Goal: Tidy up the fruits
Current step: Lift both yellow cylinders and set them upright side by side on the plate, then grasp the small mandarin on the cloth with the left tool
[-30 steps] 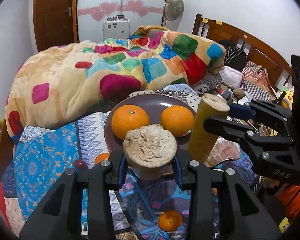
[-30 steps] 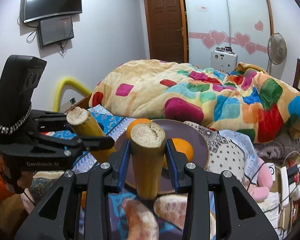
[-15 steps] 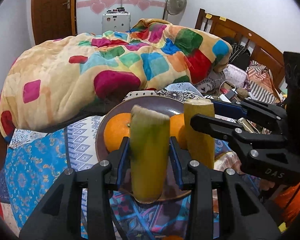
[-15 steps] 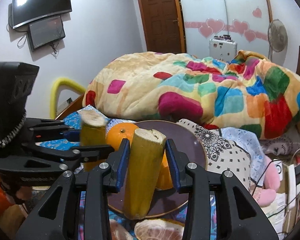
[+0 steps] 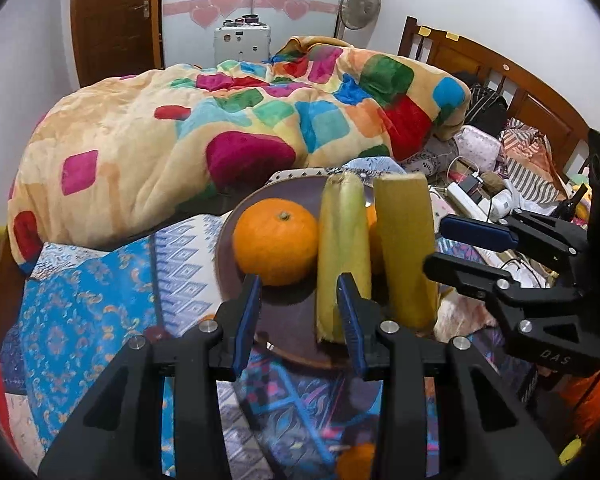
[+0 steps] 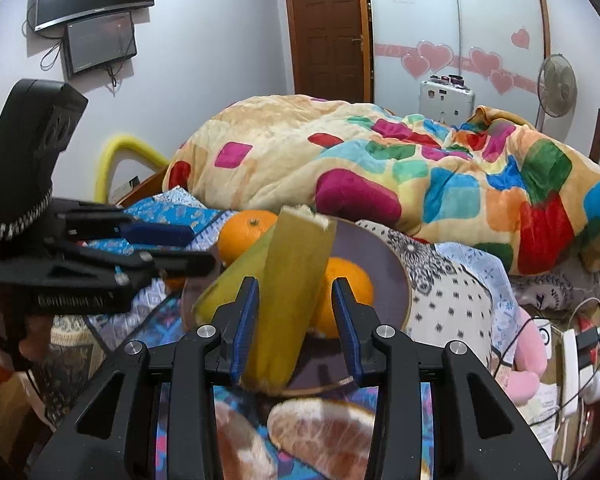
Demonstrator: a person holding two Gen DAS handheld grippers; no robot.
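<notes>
A dark round plate (image 5: 290, 322) sits on the patterned cloth and holds two oranges (image 5: 276, 241). Two yellow-green cane pieces lie on it. In the left wrist view my left gripper (image 5: 298, 316) is open; one cane piece (image 5: 342, 256) leans against its right pad. The other cane piece (image 5: 406, 248) lies beside it, with my right gripper (image 5: 456, 248) open next to it. In the right wrist view my right gripper (image 6: 296, 330) is open around a leaning cane piece (image 6: 296, 280), the plate (image 6: 396, 276) behind it, and my left gripper (image 6: 168, 246) is open at left.
Grapefruit pieces (image 6: 320, 436) lie on the cloth just before the plate. A small orange (image 5: 356, 460) lies low near the left gripper. A bunched colourful blanket (image 5: 220, 132) fills the bed behind. Clutter and cables (image 5: 480, 196) lie to the right by the wooden headboard.
Both grippers lowered their cane pieces onto the plate and opened. The pieces went from held upright to resting on the plate, leaning away from the cameras.
</notes>
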